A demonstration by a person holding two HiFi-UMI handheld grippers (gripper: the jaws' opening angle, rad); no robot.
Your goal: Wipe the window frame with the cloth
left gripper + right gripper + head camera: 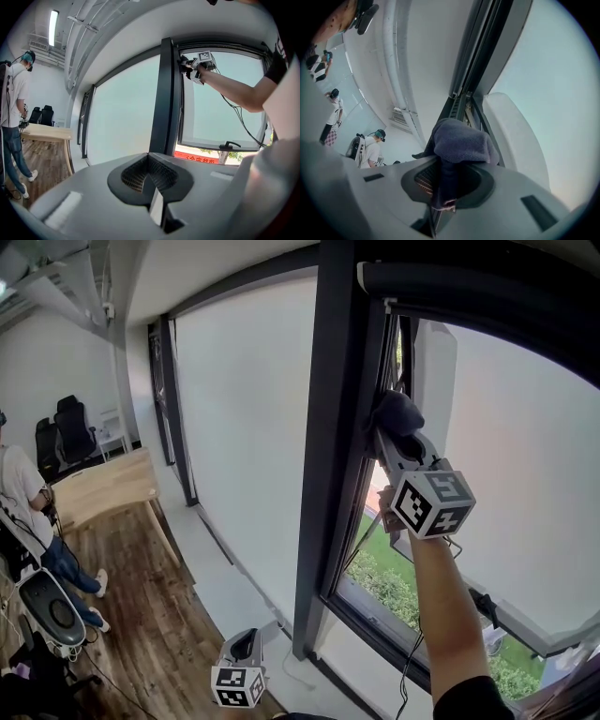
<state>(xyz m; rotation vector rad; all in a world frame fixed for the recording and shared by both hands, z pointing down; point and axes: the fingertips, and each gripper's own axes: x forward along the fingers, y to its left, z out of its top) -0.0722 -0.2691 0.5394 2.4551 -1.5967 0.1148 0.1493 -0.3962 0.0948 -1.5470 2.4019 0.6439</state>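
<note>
Though vague overhead, cloth (461,139) between tongs (442,183)

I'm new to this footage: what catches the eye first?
The right tongs, shut on a dark cloth, hold it high at the dark window frame. The left tongs hang low, shut and empty. A person stands far left by a wooden table.

The cloth (461,140) is a dark blue-grey towel bunched into a soft lump (its lower end is pinched between the jaws of the right gripper (443,187)). It presses high up against the window frame (330,427), a dark upright post beside the sash.
</note>
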